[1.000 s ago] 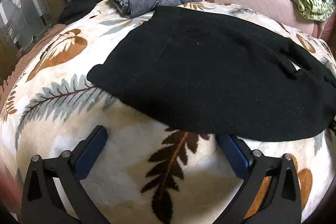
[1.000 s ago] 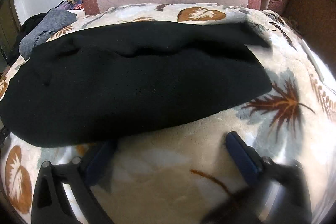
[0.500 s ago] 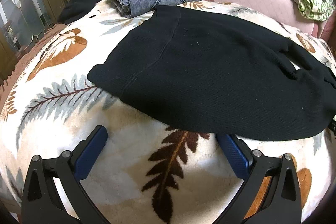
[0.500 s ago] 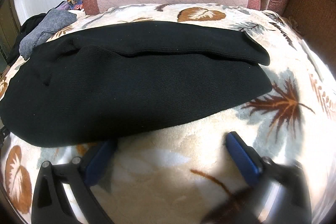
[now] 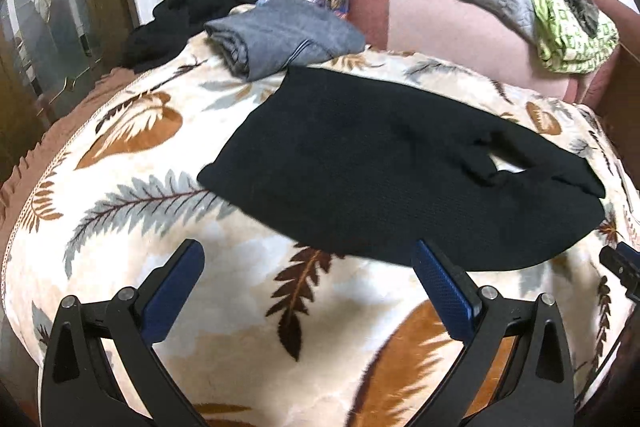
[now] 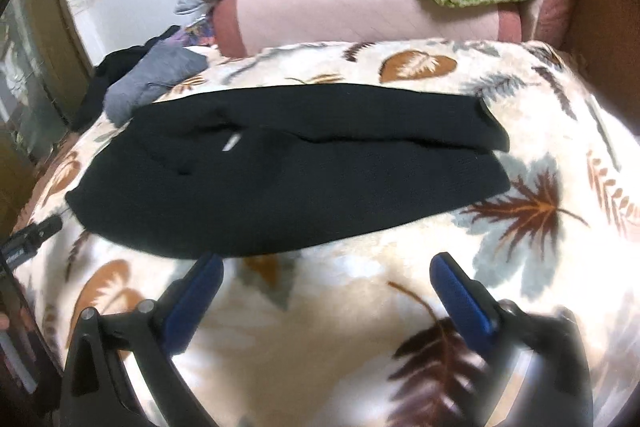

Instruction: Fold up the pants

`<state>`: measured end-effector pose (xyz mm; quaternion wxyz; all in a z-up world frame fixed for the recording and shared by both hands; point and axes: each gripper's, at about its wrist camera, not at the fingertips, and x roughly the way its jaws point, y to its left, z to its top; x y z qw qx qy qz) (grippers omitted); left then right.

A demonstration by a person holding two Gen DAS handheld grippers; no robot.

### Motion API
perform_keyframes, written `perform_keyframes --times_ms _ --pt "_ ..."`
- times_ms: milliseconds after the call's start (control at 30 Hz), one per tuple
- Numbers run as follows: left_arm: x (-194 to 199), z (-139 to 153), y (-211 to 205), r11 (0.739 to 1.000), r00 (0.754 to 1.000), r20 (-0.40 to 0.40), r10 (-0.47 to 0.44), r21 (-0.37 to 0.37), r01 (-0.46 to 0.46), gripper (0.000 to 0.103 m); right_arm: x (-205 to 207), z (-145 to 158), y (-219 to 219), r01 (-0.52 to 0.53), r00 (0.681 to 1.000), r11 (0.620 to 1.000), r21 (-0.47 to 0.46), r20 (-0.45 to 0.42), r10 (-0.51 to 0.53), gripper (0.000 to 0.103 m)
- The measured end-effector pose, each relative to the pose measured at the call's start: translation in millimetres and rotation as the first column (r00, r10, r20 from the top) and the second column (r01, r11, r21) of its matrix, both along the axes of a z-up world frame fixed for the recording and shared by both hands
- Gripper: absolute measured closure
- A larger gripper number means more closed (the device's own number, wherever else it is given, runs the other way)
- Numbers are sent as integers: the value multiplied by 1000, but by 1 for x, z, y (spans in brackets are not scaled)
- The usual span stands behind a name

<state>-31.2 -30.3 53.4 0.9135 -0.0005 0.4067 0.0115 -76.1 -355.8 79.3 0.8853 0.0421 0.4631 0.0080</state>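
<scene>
Black pants point(image 5: 380, 171) lie flat on the leaf-print blanket point(image 5: 132, 195); grey folded garment point(image 5: 280, 35) seemingly touches them; both grippers' jaws spread, empty.

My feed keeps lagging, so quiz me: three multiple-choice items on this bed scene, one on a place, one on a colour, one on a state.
1. Where does the folded grey garment lie?
A. beyond the flat black knit pants, at their far left corner
B. on top of the pants
C. on the floor

2. What colour are the pads of the left gripper?
A. red
B. blue
C. white

3. How does the right gripper stand?
A. shut on the pants
B. shut on the leaf-print fleece blanket
C. open, holding nothing

Answers: 1 A, the left view shows it by the pants' far corner. 2 B, both pads show blue. 3 C, bare blanket fills the gap between its fingers.
</scene>
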Motion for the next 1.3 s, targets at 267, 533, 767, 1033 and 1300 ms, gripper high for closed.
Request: perform_keyframes --times_ms 267,533,767,1033,1300 --pt "-8 14 -14 999 999 38 -18 37 16 0 -13 20 14 -31 998 998 -53 56 34 0" --pt "-12 19 -20 999 998 53 -36 29 34 0 -18 26 13 -7 997 999 -45 75 11 0" --pt "-13 18 -23 999 997 64 -34 37 31 0 -16 22 8 9 998 999 -31 60 -8 0" --pt "-10 11 -22 1000 999 43 -23 19 22 0 -15 16 10 5 999 998 -60 53 -2 0" --pt "-4 5 -19 1000 999 27 -18 13 18 0 -11 7 6 21 999 998 -53 34 -19 0"
